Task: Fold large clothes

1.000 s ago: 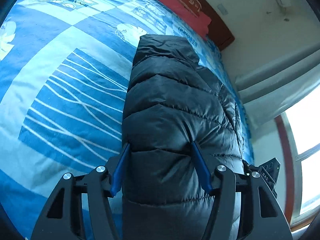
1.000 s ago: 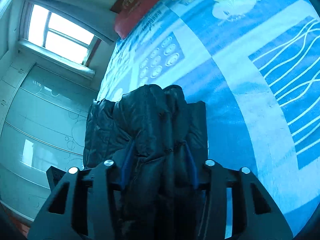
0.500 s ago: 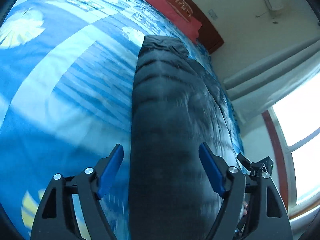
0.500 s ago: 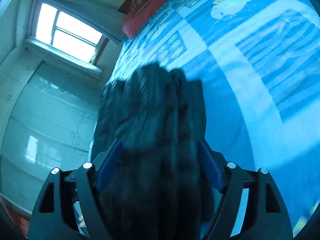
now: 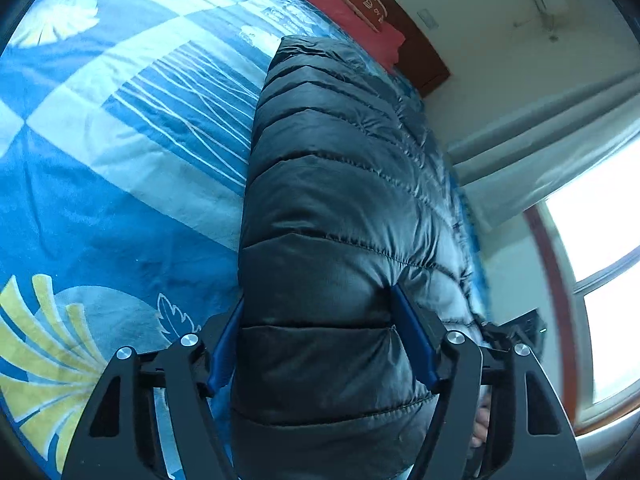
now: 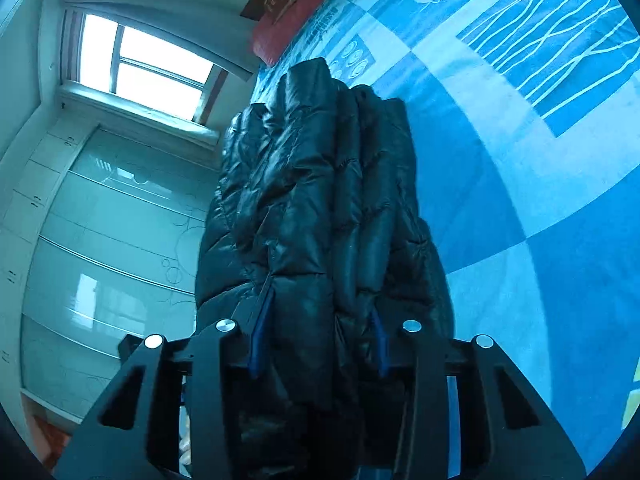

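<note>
Blue patterned bedspread (image 5: 120, 184) carries the black puffer jacket (image 5: 332, 200), its long axis running straight ahead toward the red pillow (image 5: 344, 4). Left gripper (image 5: 320, 340) and right gripper (image 6: 316, 332) each apparently clamp its near end.

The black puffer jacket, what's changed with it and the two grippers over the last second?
Both grippers opened half a second ago and have closed again: the left gripper and right gripper now pinch the black puffer jacket as they did a second ago. The jacket stays folded lengthwise on the blue bedspread.
</note>
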`<act>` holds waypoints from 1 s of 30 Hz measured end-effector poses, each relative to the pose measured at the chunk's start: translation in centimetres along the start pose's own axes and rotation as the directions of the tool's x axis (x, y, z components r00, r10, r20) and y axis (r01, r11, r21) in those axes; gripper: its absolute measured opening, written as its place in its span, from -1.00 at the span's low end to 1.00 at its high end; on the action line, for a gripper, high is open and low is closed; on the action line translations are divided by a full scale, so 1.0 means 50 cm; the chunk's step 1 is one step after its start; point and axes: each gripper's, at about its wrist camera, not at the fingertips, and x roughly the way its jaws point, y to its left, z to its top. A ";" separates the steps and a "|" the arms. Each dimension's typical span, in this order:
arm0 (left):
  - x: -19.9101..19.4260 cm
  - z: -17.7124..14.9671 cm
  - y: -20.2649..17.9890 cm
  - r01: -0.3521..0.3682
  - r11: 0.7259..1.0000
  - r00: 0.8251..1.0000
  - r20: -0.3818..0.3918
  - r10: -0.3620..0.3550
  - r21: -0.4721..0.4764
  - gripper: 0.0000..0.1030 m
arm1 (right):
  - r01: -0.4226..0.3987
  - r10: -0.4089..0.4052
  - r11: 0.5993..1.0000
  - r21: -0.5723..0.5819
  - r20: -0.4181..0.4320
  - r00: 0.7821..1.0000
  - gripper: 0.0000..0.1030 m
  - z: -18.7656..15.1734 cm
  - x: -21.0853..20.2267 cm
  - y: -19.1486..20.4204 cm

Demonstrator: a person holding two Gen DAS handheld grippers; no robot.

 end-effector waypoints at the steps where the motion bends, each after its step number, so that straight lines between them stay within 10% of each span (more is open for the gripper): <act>1: 0.002 -0.002 0.002 -0.005 1.000 1.000 0.003 0.005 0.004 0.32 | -0.007 0.007 1.000 0.009 -0.001 1.000 -0.25 -0.003 0.005 -0.010; 30: -0.013 -0.012 0.010 -0.065 0.997 0.998 0.014 0.064 0.050 0.34 | -0.053 0.049 0.996 0.065 0.058 0.997 0.09 -0.037 -0.034 -0.045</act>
